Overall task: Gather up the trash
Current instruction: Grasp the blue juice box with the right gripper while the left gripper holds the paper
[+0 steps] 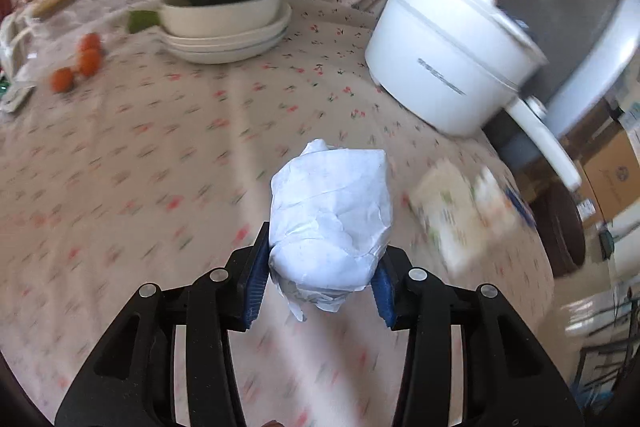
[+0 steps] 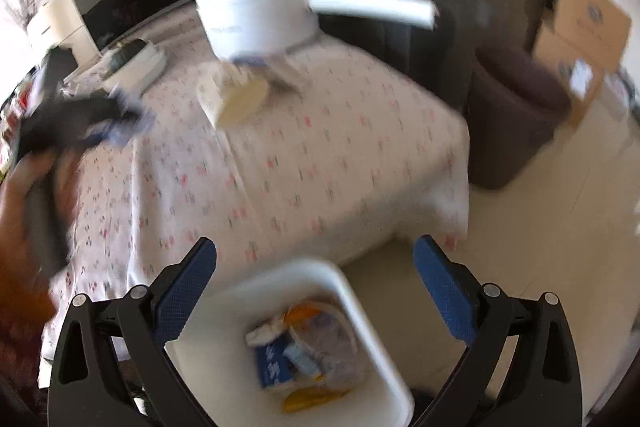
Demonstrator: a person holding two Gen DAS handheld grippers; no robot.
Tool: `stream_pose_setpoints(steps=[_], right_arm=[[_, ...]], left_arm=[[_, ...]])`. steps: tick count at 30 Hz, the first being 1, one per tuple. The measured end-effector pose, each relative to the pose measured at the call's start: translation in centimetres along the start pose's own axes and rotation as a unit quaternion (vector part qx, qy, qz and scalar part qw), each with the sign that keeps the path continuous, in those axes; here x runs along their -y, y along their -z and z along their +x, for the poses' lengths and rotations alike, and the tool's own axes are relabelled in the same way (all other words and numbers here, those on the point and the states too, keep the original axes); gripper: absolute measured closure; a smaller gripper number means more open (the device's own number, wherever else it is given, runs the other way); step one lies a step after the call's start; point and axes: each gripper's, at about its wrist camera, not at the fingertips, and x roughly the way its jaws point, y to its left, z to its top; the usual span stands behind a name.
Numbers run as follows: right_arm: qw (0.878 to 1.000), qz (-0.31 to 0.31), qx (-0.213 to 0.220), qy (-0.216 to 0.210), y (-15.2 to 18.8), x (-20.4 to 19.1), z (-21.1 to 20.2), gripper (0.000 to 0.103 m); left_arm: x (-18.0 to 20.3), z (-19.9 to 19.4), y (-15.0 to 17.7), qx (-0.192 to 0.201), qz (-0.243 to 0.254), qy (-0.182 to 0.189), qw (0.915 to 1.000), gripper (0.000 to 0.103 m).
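Left hand-held gripper is clamped on a paper wad above the table; right hand-held gripper gapes empty over the bin off the table's near corner; next, carry the wad across and drop it in

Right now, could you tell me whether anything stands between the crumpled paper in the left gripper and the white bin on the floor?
Nothing visible does. The left gripper holds the crumpled white paper above bare tablecloth. The white bin sits open-topped just past the table edge, below the open right gripper. The blurred carton lies farther back, near the white pot.
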Motion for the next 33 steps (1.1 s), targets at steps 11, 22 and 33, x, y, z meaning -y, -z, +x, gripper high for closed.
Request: stream_pose_setpoints(steps=[11,22,33], right_arm=[[0.961,-0.269,0.058,0.006,-8.3,-4.1,10.4,0.017],[0.946,-0.321,0.032,-0.040,-10.3,-5.1,16.9,0.048],[0.974,-0.213,0.040,-0.071,-12.7,-4.3,17.4,0.091]], left_arm=[[-2.2,-6.9,6.5,-0.012,0.004,0.039,0.9992,0.060],[-4.3,-4.5,6.2,-0.039,-0.014,0.045,0.9981,0.059],[-5.6,-4.3,6.1,-0.027,-0.033,0.035,0.9985,0.059]])
